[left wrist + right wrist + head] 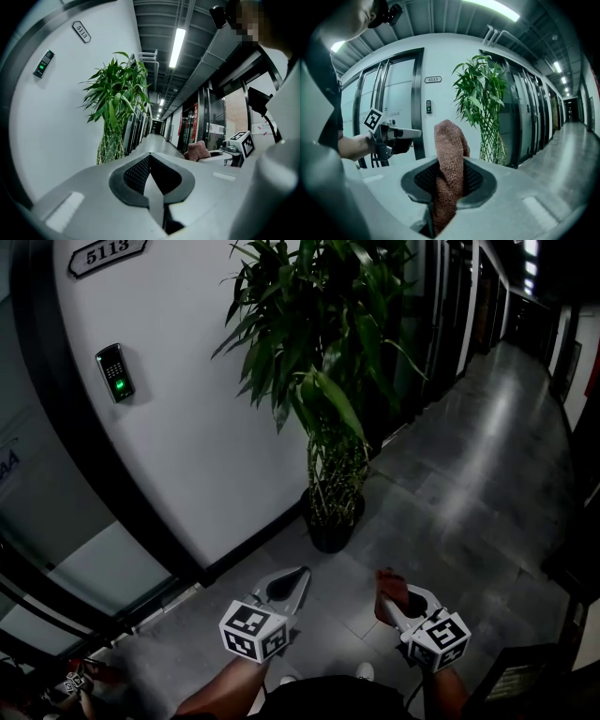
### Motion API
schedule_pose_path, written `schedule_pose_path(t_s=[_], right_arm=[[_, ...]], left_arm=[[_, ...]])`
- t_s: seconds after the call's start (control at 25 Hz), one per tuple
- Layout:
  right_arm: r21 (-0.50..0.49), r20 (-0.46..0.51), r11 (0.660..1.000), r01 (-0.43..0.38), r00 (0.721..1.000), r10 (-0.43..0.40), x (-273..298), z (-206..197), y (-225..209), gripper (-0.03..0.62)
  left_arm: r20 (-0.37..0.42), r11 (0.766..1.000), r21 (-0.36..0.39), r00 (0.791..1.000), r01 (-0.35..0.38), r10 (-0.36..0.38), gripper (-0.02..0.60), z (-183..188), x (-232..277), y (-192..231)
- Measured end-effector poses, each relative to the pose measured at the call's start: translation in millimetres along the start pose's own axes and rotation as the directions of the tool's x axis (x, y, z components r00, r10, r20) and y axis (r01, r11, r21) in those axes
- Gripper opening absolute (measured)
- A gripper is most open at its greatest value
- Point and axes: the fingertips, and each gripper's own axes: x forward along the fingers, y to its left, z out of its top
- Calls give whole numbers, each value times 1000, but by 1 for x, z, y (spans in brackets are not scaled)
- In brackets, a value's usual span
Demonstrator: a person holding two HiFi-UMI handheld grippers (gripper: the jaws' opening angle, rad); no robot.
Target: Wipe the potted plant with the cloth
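Note:
A tall leafy potted plant [323, 381] with bundled canes stands in a dark pot [331, 531] against the white wall; it also shows in the left gripper view [115, 105] and the right gripper view [483, 101]. My right gripper [389, 592] is shut on a reddish-brown cloth [449, 173], which sticks up between its jaws; the same cloth [391, 588] shows in the head view. My left gripper [300, 576] is shut with nothing in it, its jaws [150, 168] meeting at the tips. Both grippers hang a short way in front of the pot, apart from the plant.
A white curved wall with a door sign [105, 254] and a green-lit keypad [115, 373] stands at the left. A dark-framed glass door [56, 521] is beside it. A tiled corridor floor [469, 456] runs off to the upper right past dark doors.

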Motion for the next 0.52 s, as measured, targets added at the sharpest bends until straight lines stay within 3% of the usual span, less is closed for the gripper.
schedule_pose_path(t_s=[0.52], right_arm=[[-14, -12, 1000, -12, 1000, 12, 4, 0, -1, 61]], left_arm=[[12, 1000, 1, 1000, -15, 15, 18, 3, 0, 2]])
